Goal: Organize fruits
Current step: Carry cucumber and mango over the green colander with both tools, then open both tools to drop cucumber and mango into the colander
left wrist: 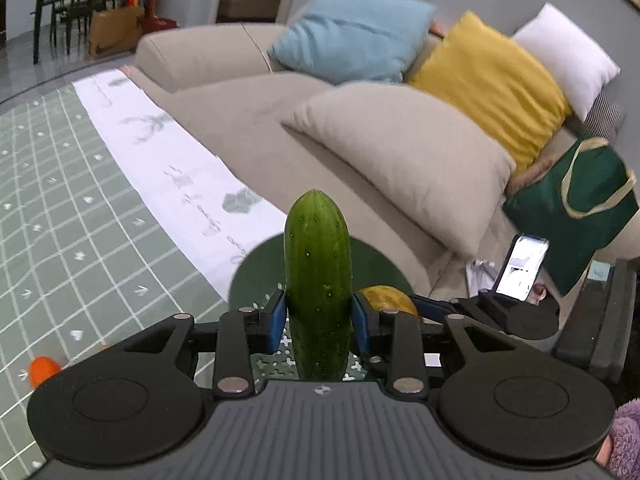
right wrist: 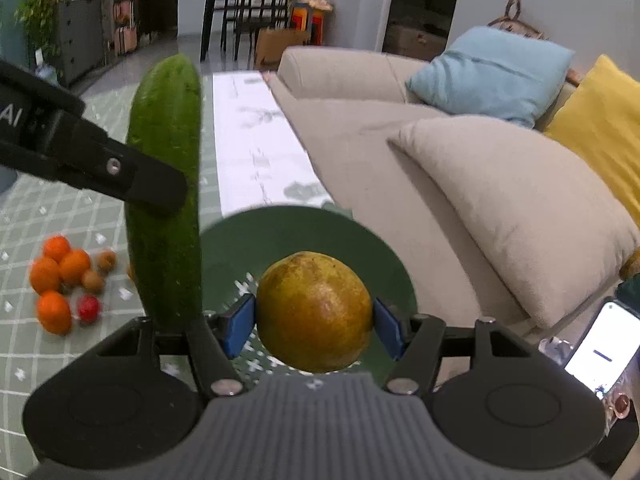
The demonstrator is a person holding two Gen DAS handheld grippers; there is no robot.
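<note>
My left gripper (left wrist: 319, 318) is shut on a green cucumber (left wrist: 318, 280), which stands upright between the blue pads. The same cucumber (right wrist: 166, 200) rises at the left of the right wrist view, with a left finger (right wrist: 152, 184) across it. My right gripper (right wrist: 314, 320) is shut on a yellow-green round fruit (right wrist: 314, 312); that fruit (left wrist: 390, 300) peeks out just right of the cucumber in the left wrist view. Both held items hang over a dark green plate (right wrist: 300, 232), whose rim (left wrist: 256, 264) also shows in the left wrist view.
Several oranges (right wrist: 56, 276), small brown fruits (right wrist: 100, 272) and a red one (right wrist: 89, 307) lie on the green checked cloth (left wrist: 60, 220). One orange (left wrist: 43, 370) shows at lower left. A beige sofa (left wrist: 360, 140) with cushions stands on the right, with a phone (right wrist: 604, 348) at its near end.
</note>
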